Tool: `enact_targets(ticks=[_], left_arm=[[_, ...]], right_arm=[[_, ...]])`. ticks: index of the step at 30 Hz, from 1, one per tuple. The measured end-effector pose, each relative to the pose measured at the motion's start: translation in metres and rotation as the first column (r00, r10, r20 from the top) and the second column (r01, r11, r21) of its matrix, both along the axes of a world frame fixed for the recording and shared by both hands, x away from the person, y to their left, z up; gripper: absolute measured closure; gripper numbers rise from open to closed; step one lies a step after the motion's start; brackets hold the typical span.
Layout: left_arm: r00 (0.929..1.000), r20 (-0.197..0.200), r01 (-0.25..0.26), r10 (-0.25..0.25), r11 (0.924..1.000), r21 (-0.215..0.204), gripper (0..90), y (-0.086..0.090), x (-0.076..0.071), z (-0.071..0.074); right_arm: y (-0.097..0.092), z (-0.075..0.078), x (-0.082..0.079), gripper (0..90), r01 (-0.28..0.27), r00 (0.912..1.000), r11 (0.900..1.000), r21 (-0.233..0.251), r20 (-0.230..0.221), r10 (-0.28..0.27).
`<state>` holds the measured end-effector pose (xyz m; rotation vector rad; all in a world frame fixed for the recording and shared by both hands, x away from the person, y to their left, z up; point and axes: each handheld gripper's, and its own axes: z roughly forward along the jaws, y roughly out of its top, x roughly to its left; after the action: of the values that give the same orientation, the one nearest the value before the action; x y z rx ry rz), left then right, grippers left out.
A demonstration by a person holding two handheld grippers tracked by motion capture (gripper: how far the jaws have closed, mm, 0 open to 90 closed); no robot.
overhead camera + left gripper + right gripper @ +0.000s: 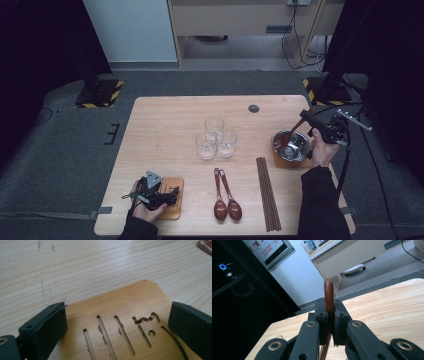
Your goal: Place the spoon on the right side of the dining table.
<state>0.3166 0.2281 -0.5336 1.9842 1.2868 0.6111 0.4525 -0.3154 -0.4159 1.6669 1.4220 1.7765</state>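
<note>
Spoon (pixel 328 293) handle clamped between the right gripper (pixel 331 322) fingers; left gripper (pixel 117 325) fingers apart, straddling a wooden coaster (pixel 130 305).

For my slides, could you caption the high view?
Right gripper lowers a wooden spoon into the steel bowl.

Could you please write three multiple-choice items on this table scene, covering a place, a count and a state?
1. Where does the steel bowl sit?
A. on a wooden coaster
B. inside a glass
C. on the floor

2. How many clear glasses stand mid-table?
A. one
B. three
C. five

3. The right claw is:
A. wide open
B. shut on a glass
C. shut on the spoon handle

Answers:
1 A, the coaster's edge shows under the bowl.
2 B, three stand clustered together.
3 C, the right gripper view shows its pads pressing the reddish handle.
</note>
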Motion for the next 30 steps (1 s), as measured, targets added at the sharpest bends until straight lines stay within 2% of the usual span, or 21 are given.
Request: enact_targets(ticks=[10, 14, 21, 30], left_arm=[[1.0000, 0.000, 0.000, 0.000, 1.0000, 0.000, 1.1, 0.000, 0.000, 0.000], [1.0000, -0.001, 0.005, -0.005, 1.0000, -0.001, 1.1, 0.000, 0.001, 0.000], [1.0000, 0.003, 0.004, -0.004, 1.0000, -0.001, 1.1, 0.000, 0.000, 0.000], [1.0000, 0.004, 0.005, -0.005, 1.0000, -0.001, 0.9, 0.000, 0.000, 0.000]], right_arm=[[-0.006, -0.003, 0.004, 84.7, 0.022, 0.9998, 0.9997, 0.007, -0.002, -0.022], [-0.008, -0.007, 0.007, 84.6, 0.032, 0.9994, 0.9995, -0.002, -0.016, -0.032], [-0.012, -0.012, 0.012, 84.6, 0.049, 0.9986, 0.9985, 0.026, -0.021, -0.049], [-0.018, -0.015, 0.014, 84.6, 0.075, 0.9966, 0.9972, 0.001, -0.035, -0.075]])
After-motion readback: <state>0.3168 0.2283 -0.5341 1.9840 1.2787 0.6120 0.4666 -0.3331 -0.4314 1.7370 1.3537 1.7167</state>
